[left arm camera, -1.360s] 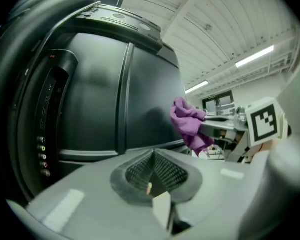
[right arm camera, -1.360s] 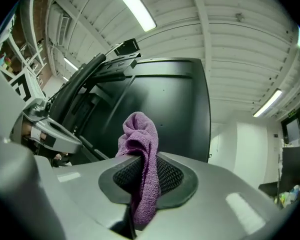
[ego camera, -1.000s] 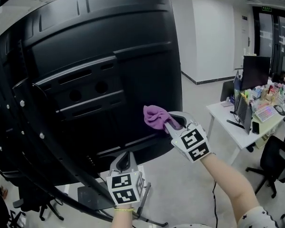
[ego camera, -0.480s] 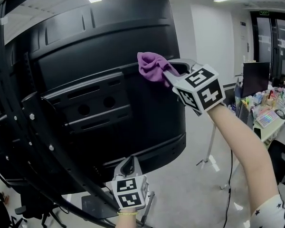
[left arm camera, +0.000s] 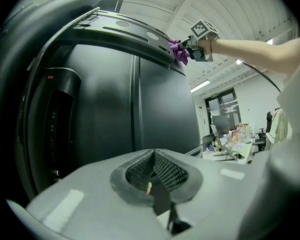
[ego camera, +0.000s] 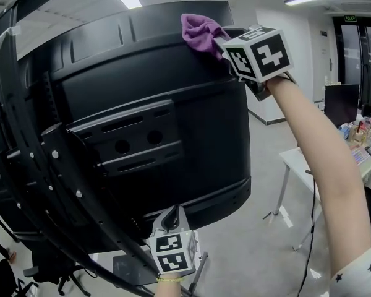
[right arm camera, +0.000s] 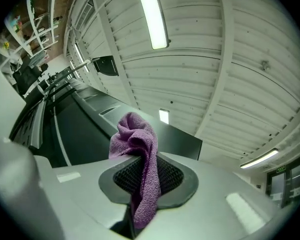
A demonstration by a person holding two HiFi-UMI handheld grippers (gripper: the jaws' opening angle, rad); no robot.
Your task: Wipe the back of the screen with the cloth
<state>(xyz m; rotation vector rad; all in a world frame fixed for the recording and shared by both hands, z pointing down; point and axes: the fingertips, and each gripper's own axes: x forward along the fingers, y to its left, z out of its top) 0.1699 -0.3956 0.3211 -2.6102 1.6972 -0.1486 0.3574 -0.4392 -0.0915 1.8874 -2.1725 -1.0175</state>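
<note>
Right gripper (ego camera: 221, 40): my jaws pinch the purple cloth (ego camera: 200, 32), with my arm raised high.
Cloth: bunched up, touching the top edge of the screen back (ego camera: 142, 116) near its upper right corner.
Left gripper (ego camera: 170, 215): jaws pressed together with nothing between them, held low by the screen's bottom edge.
Screen: black, its back facing me, beside a bolted black frame (ego camera: 49, 166).

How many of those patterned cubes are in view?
2: one cube on the right gripper at the screen's top edge, the other on the left gripper by the screen's bottom edge.
</note>
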